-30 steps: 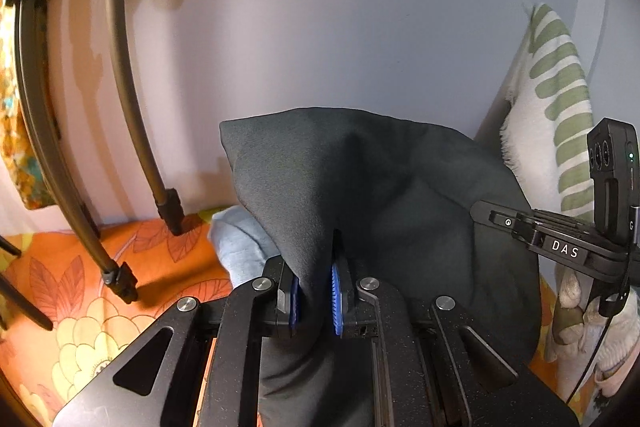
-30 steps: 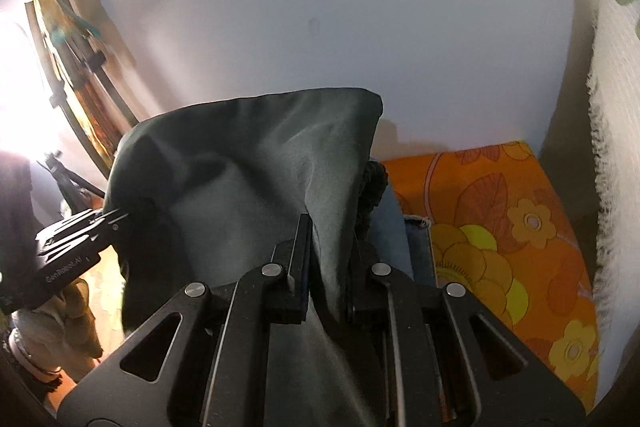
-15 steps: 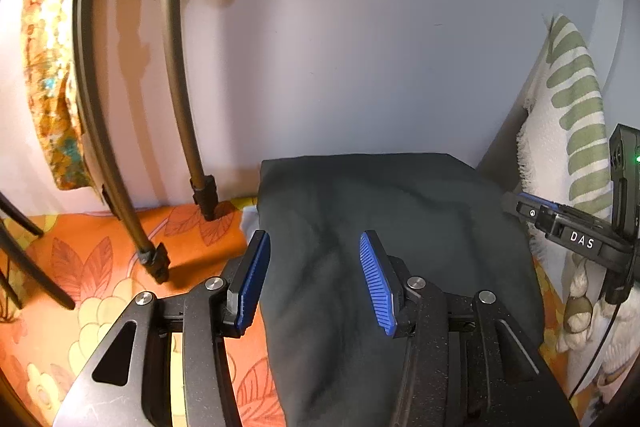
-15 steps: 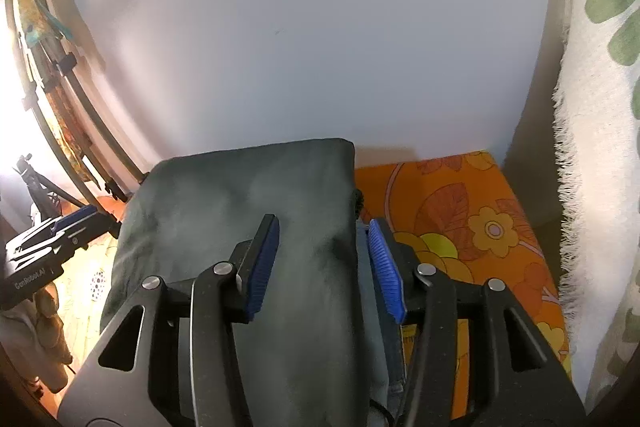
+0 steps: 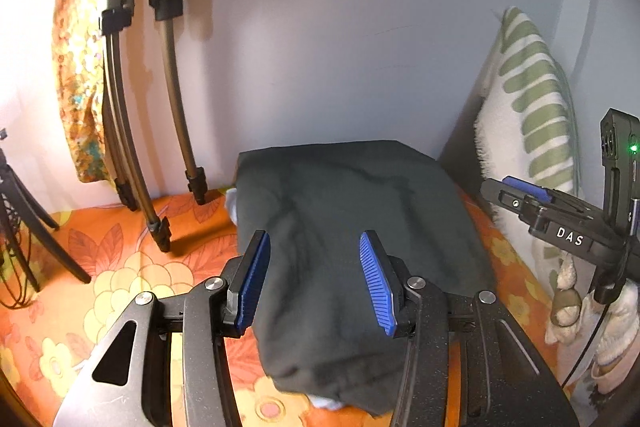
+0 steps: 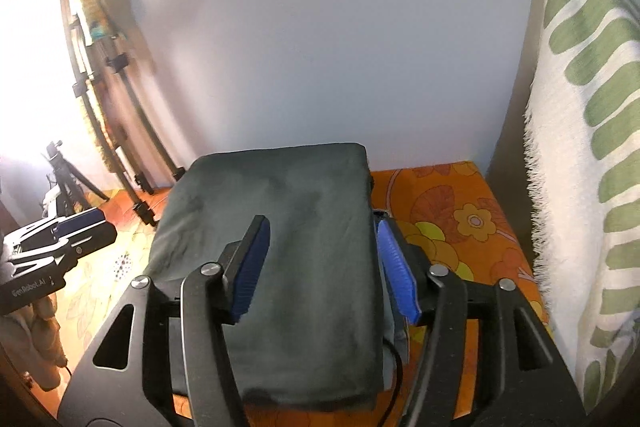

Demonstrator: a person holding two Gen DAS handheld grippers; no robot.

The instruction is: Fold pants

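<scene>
The dark grey pants (image 5: 360,219) lie folded into a flat rectangle on the orange floral bedsheet (image 5: 120,267). My left gripper (image 5: 313,243) hovers open above their left part, its blue pads clear of the cloth. In the right wrist view the pants (image 6: 280,227) lie under my right gripper (image 6: 322,227). Its jaws are opening, with nothing pressed between them. A light blue garment (image 6: 394,327) peeks out from beneath the pants' right edge. Each gripper shows at the edge of the other's view.
A white cushion with green stripes (image 5: 528,115) leans at the right against the wall. Curved dark poles (image 5: 176,107) with patterned cloth hung on them stand at the left. A tripod (image 6: 68,183) is at the far left. The pale wall is close behind the pants.
Both grippers were shut on a raised fold of the pants. They have let go and opened. The pants now lie flat, and both grippers have drawn back and up.
</scene>
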